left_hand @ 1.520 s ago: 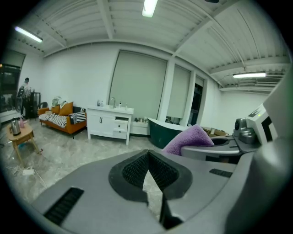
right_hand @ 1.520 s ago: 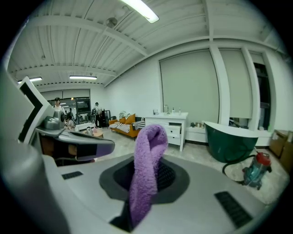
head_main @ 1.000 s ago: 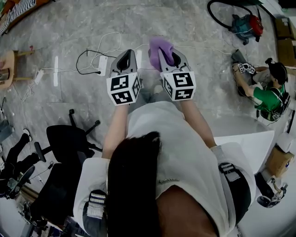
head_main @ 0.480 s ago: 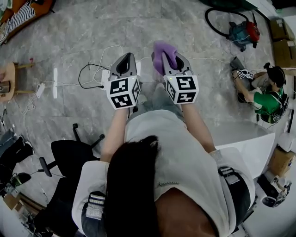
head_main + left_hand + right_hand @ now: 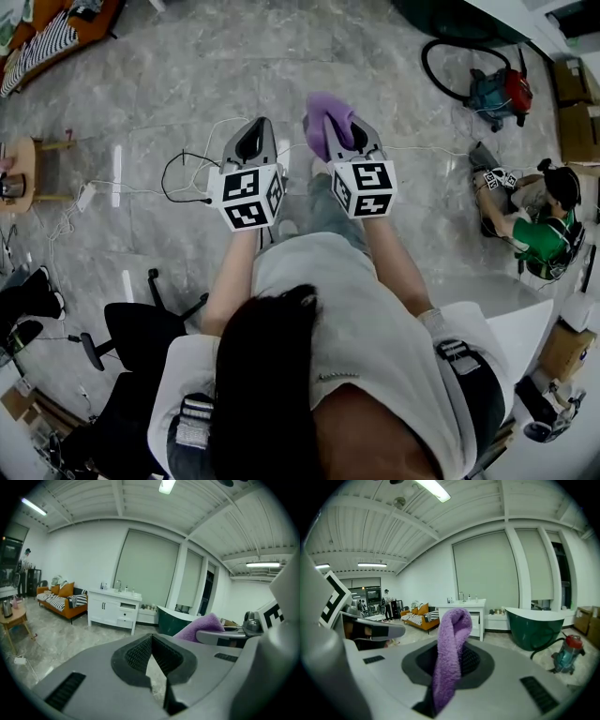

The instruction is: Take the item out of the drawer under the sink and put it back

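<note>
Marble floor [image 5: 187,84] spreads wide beneath us, and we stand out on its open middle, well apart from the furniture along its far edge. There a green bathtub [image 5: 534,625] sits just beside the white sink cabinet [image 5: 110,609], and both hand-held grippers point that way.

One drawer [image 5: 127,605] in the cabinet front looks pulled out a little. We judge that this is where the item belongs, so the step in hand is carrying it back.

The right hand-held gripper [image 5: 449,663] is clamped narrow on the purple cloth [image 5: 452,639]. The cloth rises from between the pads as a thick fold and flops forward over them. The left hand-held gripper [image 5: 151,641] has its jaws brought together with nothing in them.

To do this well, we should hold the clamp firm, since the soft cloth could creep out of the pads. We should also step around the cables [image 5: 187,164] trailing across the floor. The free gripper can pull the drawer wider before we lower the cloth in, so the loose top fold does not catch on the drawer's front edge.

From here we cannot tell what the drawer holds. The tub's inside is hidden too.
</note>
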The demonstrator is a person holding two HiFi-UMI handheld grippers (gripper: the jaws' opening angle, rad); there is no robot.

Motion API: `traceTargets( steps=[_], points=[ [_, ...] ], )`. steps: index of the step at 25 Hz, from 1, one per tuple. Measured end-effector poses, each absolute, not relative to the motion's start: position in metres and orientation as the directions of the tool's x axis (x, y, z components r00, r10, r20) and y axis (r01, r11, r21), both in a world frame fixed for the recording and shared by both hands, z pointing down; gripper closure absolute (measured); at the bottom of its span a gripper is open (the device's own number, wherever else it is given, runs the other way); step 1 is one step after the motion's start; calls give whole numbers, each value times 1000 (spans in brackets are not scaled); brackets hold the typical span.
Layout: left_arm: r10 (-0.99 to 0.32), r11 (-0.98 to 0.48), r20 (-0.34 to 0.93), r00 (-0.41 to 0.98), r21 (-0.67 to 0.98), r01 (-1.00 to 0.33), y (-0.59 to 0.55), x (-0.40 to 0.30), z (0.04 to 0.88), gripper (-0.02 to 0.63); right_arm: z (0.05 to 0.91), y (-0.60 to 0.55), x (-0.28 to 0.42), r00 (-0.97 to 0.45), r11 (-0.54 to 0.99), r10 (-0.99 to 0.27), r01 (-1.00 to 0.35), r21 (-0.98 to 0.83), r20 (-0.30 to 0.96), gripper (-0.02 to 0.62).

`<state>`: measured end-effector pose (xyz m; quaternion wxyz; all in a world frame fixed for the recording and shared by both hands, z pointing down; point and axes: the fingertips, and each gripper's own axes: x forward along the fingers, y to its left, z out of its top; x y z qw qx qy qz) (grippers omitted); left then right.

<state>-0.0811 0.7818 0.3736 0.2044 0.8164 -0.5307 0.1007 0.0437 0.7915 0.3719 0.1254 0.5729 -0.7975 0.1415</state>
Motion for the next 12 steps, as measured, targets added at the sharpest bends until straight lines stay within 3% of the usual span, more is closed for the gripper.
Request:
traceTargets(
  steps=[12],
  points=[
    [-834, -313, 386, 393, 255, -915, 667, -6, 365, 601, 360, 668, 104, -380, 369, -855, -924, -102, 354, 537]
  ],
)
